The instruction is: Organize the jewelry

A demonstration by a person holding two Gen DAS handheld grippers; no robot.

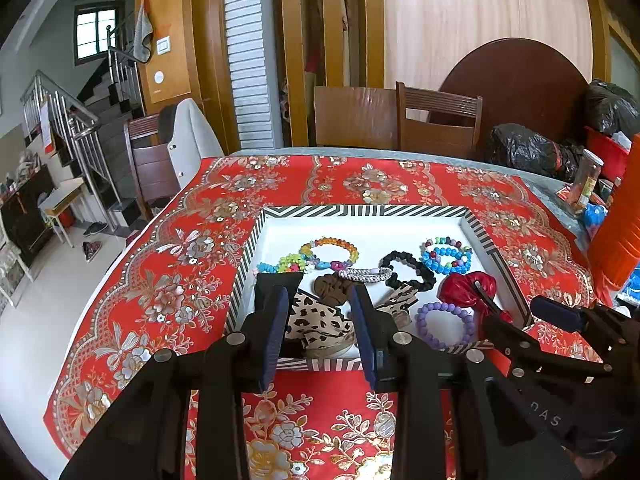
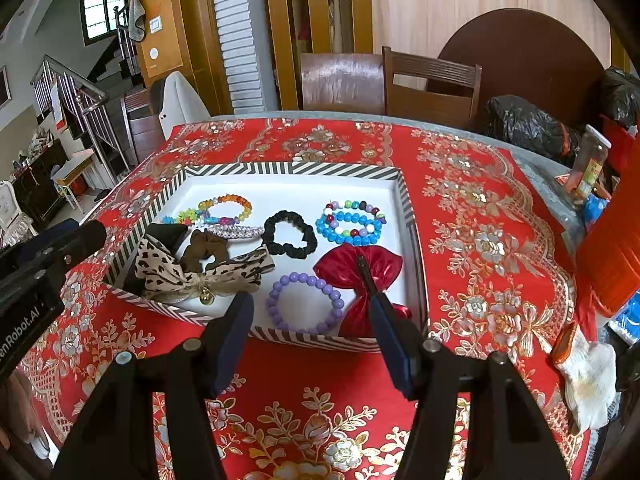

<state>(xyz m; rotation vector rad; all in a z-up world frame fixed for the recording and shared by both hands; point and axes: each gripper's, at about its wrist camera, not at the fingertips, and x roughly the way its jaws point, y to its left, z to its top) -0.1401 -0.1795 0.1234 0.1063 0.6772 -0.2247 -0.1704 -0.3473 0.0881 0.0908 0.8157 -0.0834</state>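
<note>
A striped-rim white tray (image 1: pixel 360 211) (image 2: pixel 288 169) on the red floral tablecloth holds the jewelry: a leopard bow (image 1: pixel 316 320) (image 2: pixel 188 276), brown scrunchie (image 1: pixel 332 288) (image 2: pixel 206 246), black scrunchie (image 1: pixel 412 270) (image 2: pixel 289 240), purple bead bracelet (image 1: pixel 444 324) (image 2: pixel 304 304), red bow (image 1: pixel 468 288) (image 2: pixel 360 276), blue bead bracelets (image 1: pixel 446 256) (image 2: pixel 352 222), colourful bead bracelets (image 1: pixel 328 250) (image 2: pixel 228 208) and a rhinestone clip (image 1: pixel 366 274) (image 2: pixel 236 231). My left gripper (image 1: pixel 320 308) is open and empty over the tray's near left, above the leopard bow. My right gripper (image 2: pixel 310 308) is open and empty at the tray's near edge, by the purple bracelet.
Wooden chairs (image 2: pixel 428 84) stand behind the table. Black bags (image 2: pixel 528 128), a jar (image 2: pixel 592 168) and an orange object (image 2: pixel 612 248) crowd the right side. A white cloth (image 2: pixel 588 376) lies at the right edge. Stairs (image 1: pixel 80 120) are at left.
</note>
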